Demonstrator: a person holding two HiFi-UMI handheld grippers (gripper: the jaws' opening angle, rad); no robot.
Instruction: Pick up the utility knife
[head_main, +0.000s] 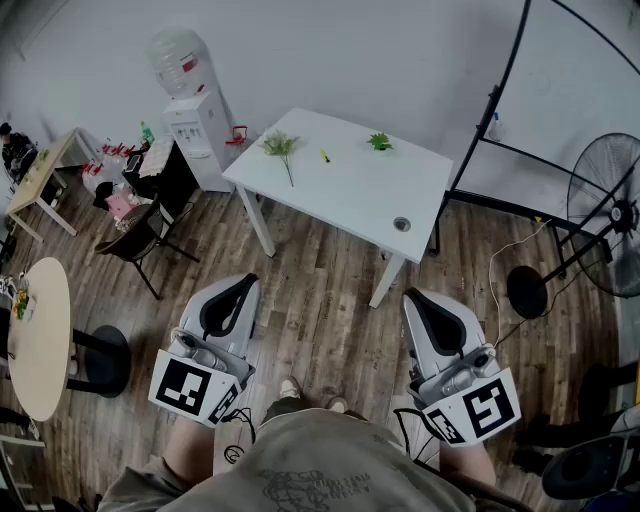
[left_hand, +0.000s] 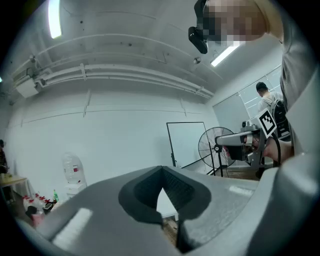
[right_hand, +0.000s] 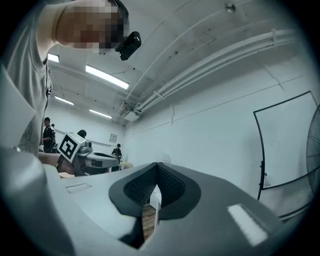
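A small yellow object, apparently the utility knife, lies on the white table far ahead of me, between two green plant sprigs. My left gripper and right gripper are held low near my body over the wooden floor, well short of the table. Both are shut with nothing between their jaws. In the left gripper view my left gripper points upward at the wall and ceiling. My right gripper does the same in the right gripper view. Neither gripper view shows the knife.
A round grey object sits near the table's front right corner. A water dispenser and black chair stand at left, a round table nearer left. A standing fan and whiteboard frame are at right.
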